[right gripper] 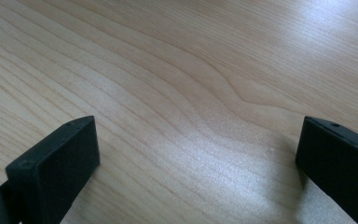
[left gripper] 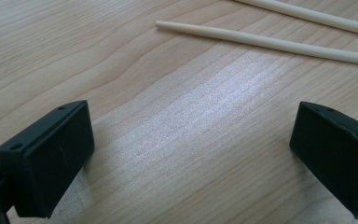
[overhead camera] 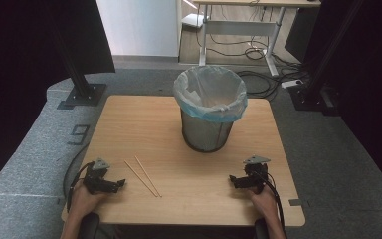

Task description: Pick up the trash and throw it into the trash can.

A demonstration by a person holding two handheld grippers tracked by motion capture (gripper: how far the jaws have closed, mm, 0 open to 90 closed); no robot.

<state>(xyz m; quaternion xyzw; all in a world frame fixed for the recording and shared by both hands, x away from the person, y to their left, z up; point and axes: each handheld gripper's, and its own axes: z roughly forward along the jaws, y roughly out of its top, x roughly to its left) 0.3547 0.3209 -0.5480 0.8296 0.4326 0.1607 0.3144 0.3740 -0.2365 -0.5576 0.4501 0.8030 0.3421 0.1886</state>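
I hold my left claw (overhead camera: pixel 110 185) and right claw (overhead camera: pixel 238 181) low over the near bench (overhead camera: pixel 189 164), both released and empty, hands level, jaws pointing inward. Two chopsticks (overhead camera: pixel 144 175) lie side by side just beside the left claw. Thin and round, they could roll from a careless pinch; the lined bin (overhead camera: pixel 209 107) stands beyond.

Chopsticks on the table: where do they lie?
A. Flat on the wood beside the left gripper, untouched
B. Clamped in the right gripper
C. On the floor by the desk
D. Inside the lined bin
A: the two chopsticks lie flat on the table just right of the left gripper, whose jaws stand open with only bare wood between them.
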